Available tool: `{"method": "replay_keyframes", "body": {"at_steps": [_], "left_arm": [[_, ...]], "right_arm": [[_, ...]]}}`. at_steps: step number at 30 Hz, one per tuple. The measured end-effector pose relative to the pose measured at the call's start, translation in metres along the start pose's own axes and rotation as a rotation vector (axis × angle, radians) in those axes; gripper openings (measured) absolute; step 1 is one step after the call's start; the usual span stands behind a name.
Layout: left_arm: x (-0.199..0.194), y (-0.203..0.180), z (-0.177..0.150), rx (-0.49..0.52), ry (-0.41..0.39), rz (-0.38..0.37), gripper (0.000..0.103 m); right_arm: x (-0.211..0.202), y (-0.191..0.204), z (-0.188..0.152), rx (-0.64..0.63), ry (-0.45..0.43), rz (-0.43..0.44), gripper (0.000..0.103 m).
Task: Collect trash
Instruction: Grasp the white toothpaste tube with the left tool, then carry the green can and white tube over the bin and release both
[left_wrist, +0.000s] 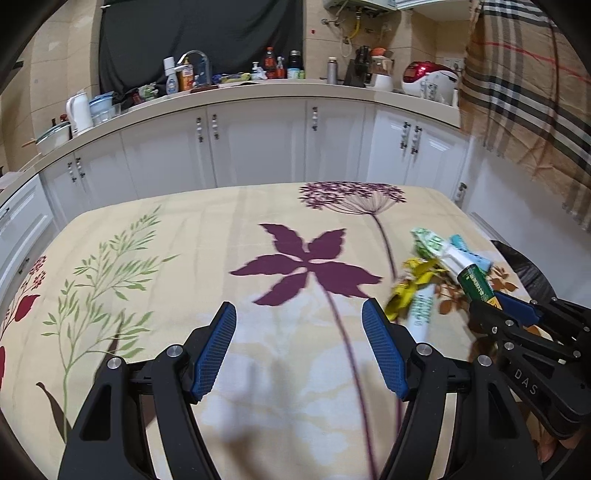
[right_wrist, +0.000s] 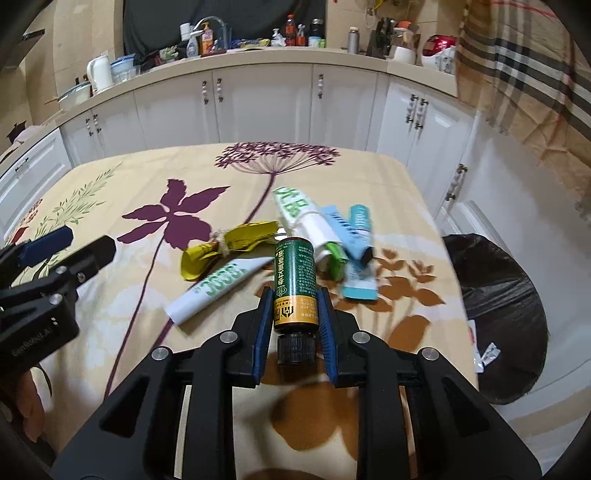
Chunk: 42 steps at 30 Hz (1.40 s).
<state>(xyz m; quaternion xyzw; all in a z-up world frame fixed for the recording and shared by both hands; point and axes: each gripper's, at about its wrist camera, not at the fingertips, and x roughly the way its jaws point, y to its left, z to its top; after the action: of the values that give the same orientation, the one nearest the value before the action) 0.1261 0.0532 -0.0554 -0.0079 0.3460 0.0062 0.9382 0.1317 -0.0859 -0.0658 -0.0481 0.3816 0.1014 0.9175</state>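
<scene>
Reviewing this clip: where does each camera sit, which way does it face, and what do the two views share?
Left wrist: on the left gripper, facing down over the tablecloth towards the cabinets; its open fingers show, with the right gripper alongside.
Right wrist: on the right gripper, facing the trash pile; its fingers clamp a green bottle, black bin bag to the right.
Shared: bottle, yellow wrapper, white tube, cabinets.

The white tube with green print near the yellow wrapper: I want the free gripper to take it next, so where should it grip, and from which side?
Grip the white tube mid-body, across its narrow width. It lies flat and slanted on the tablecloth, so the open left gripper should probably come down from above, fingers straddling it, clear of the yellow wrapper at its far end.
</scene>
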Motion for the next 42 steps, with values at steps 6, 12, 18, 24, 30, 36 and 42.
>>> {"method": "replay_keyframes", "body": {"at_steps": [6, 12, 18, 24, 30, 36, 42], "left_arm": [[0.001, -0.03, -0.002, 0.051, 0.005, -0.039, 0.069], [0.01, -0.051, -0.004, 0.091, 0.029, -0.055, 0.069], [0.022, -0.065, -0.003, 0.125, 0.073, -0.077, 0.052], [0.031, -0.069, -0.004, 0.139, 0.12, -0.113, 0.039], [0.038, -0.077, -0.005, 0.173, 0.155, -0.14, 0.024], [0.037, -0.078, -0.006, 0.184, 0.159, -0.157, 0.014], [0.028, -0.079, -0.008, 0.191, 0.125, -0.16, 0.012]], "right_arm": [[-0.01, -0.027, -0.008, 0.05, -0.015, -0.037, 0.023], [-0.016, -0.052, -0.016, 0.101, -0.022, -0.064, 0.023], [-0.019, -0.069, -0.02, 0.138, -0.031, -0.069, 0.023], [-0.021, -0.076, -0.021, 0.154, -0.036, -0.061, 0.023], [-0.021, -0.079, -0.022, 0.161, -0.036, -0.056, 0.023], [-0.022, -0.079, -0.023, 0.161, -0.036, -0.057, 0.023], [-0.024, -0.079, -0.023, 0.158, -0.042, -0.057, 0.023]]}}
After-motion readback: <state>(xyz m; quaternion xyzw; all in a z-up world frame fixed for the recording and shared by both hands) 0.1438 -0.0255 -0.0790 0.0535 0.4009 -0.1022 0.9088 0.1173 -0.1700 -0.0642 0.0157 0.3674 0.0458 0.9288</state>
